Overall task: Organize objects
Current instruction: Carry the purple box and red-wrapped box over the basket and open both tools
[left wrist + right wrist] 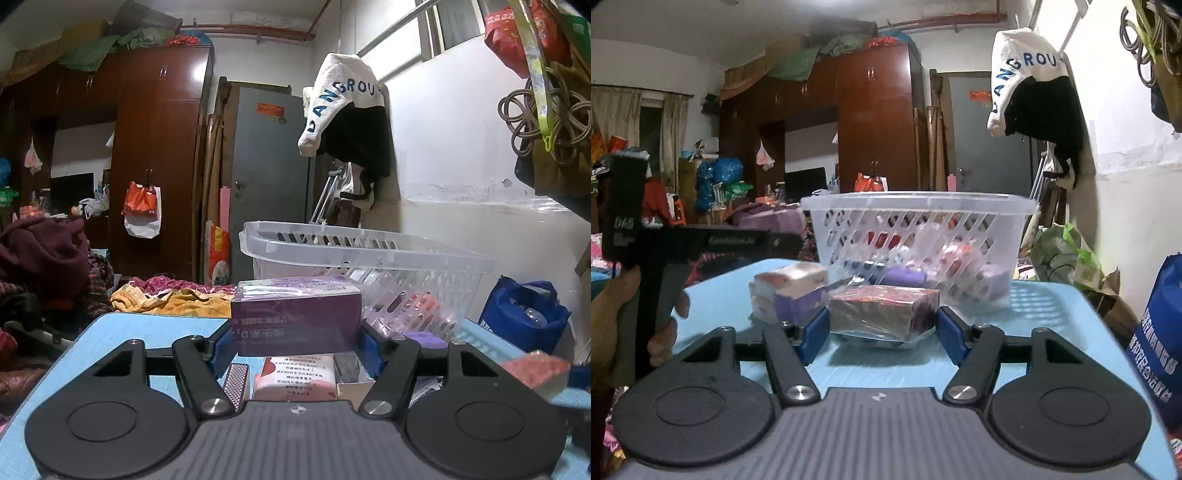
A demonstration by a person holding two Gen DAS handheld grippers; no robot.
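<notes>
Far left, in the right wrist view: a hand (617,314) wrapped round the handle of the left gripper (295,343). Jaws there clenched on a purple box (295,314), blue pads pressed flat against both short ends, box level and raised clear of the pink packet (295,376) and other small packs lying beneath it on the blue worktop (155,328).

Next across: right gripper (882,328), jaws grasping a film-wrapped red-brown box (882,310) by its two ends, low over the near part of the worktop, apparently just off the surface judging by the shadow under it.

Furthest right and far: the clear slotted basket (916,203), already part full of small packs, rim well above both held boxes.

Likely step in hand: carrying both boxes over to the basket.

- Raise each box above the rim before going forward; from this height it would strike the slotted wall.
- Squeeze evenly. Slick film on the red-brown box, so expect it to slide or droop if tilted; carry it flat.
- Send one hand in first, since the opening looks tight for two grippers side by side.
- Lower into a free gap among the packs rather than dropping from the rim.
- Release only once the box rests on something.
</notes>
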